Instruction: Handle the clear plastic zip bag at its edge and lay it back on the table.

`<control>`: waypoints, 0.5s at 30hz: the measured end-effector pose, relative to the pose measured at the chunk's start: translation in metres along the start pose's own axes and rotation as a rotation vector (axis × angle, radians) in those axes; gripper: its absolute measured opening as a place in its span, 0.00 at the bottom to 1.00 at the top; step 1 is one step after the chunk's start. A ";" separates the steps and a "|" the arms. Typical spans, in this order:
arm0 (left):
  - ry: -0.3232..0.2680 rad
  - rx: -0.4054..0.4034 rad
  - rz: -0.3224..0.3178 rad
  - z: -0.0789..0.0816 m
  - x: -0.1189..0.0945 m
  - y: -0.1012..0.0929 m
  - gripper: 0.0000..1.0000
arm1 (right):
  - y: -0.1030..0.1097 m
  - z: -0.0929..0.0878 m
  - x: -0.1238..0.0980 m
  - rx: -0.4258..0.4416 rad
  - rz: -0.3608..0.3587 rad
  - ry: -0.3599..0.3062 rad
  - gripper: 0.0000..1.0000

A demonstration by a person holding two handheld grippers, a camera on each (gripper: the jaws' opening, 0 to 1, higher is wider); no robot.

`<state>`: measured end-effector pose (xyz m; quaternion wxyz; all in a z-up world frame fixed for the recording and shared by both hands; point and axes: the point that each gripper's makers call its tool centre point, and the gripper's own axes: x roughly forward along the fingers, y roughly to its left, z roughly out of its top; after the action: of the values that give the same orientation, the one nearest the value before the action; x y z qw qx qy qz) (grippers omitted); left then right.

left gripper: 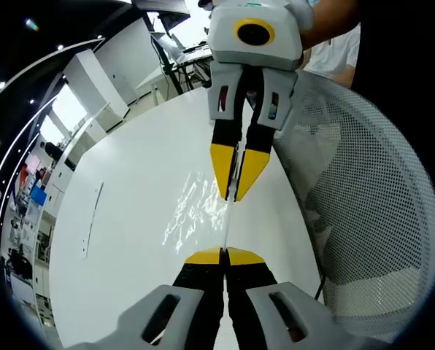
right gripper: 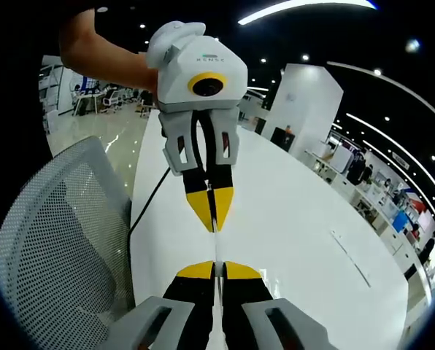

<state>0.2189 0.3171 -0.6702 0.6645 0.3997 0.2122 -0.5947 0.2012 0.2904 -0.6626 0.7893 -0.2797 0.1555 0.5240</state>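
Nearest the lens in the left gripper view, the left tool (left gripper: 224, 256) has its yellow tips pressed together on the near edge of the clear bag (left gripper: 197, 211). The bag stretches away as a thin, glinting sheet to the right tool (left gripper: 236, 191), which comes down from above and pinches the far edge, tips together. The sheet hangs between the two tools above the white desk (left gripper: 122, 219), its crinkles catching the light. A white mesh chair (left gripper: 363, 197) stands just beside the desk's edge.

In the right gripper view, the right tool (right gripper: 216, 270) is clamped on the bag's edge (right gripper: 217, 246), seen edge-on as a thin line running to the left tool (right gripper: 212, 216), held by a hand (right gripper: 104, 55). The mesh chair (right gripper: 53, 240) sits beside the desk (right gripper: 298, 233).
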 end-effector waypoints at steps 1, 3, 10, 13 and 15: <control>0.000 0.000 0.000 0.000 0.000 0.000 0.00 | 0.000 0.000 0.000 0.000 0.000 0.000 0.00; 0.000 0.000 0.000 0.000 0.000 0.000 0.00 | 0.000 0.000 0.000 0.000 -0.001 -0.001 0.00; 0.001 0.000 0.000 -0.001 -0.001 0.000 0.00 | 0.000 0.001 0.000 0.001 -0.003 -0.003 0.00; 0.001 0.000 0.000 0.000 -0.001 0.001 0.00 | -0.001 0.001 0.000 0.001 -0.004 -0.003 0.00; 0.000 0.000 0.000 0.000 0.000 0.001 0.00 | -0.001 0.000 -0.001 0.002 -0.004 -0.003 0.00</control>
<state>0.2194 0.3174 -0.6697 0.6646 0.3996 0.2123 -0.5945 0.2014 0.2899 -0.6617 0.7908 -0.2786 0.1541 0.5227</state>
